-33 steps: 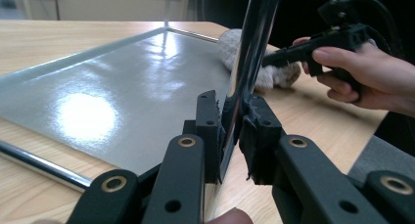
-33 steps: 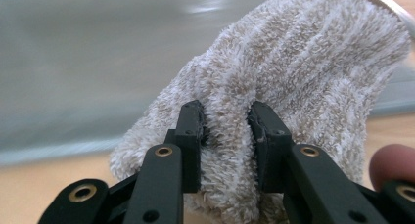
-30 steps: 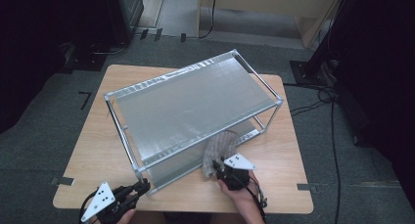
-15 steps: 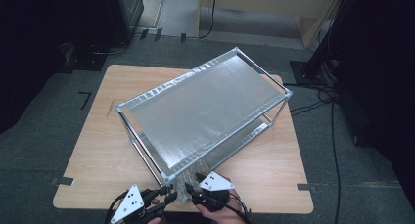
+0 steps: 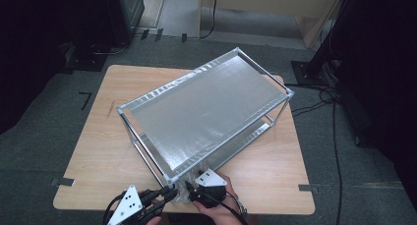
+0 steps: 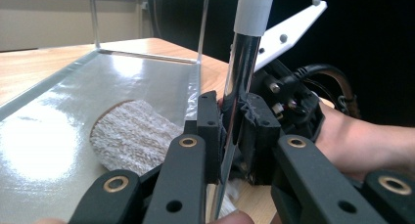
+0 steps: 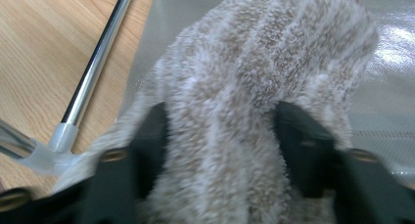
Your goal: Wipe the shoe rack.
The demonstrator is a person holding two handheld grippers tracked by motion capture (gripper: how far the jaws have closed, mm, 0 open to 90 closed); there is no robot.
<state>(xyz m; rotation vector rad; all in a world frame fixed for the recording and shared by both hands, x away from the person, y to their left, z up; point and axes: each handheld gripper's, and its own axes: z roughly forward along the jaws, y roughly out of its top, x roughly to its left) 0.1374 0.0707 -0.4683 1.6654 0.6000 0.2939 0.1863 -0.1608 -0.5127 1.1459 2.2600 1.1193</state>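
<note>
Sprawling across most of the tabletop (image 5: 98, 136) stands a two-tier metal rack (image 5: 206, 112), set at an angle, its nearest corner close to the tabletop's near edge. The left tool (image 5: 169, 194) is clamped narrow on the chrome corner post (image 6: 240, 87) there, steadying the rack. Just beside it, the right tool (image 5: 189, 191) reaches onto the lower shelf (image 6: 58, 136), where a fluffy beige cloth (image 7: 244, 111) lies at that near corner; its jaws straddle the cloth half-closed, having just been closing, and the pile bulges between them, so I judge it gripped. Wiping looks under way: the corner is covered, while the shelf beyond appears still to do.
</note>
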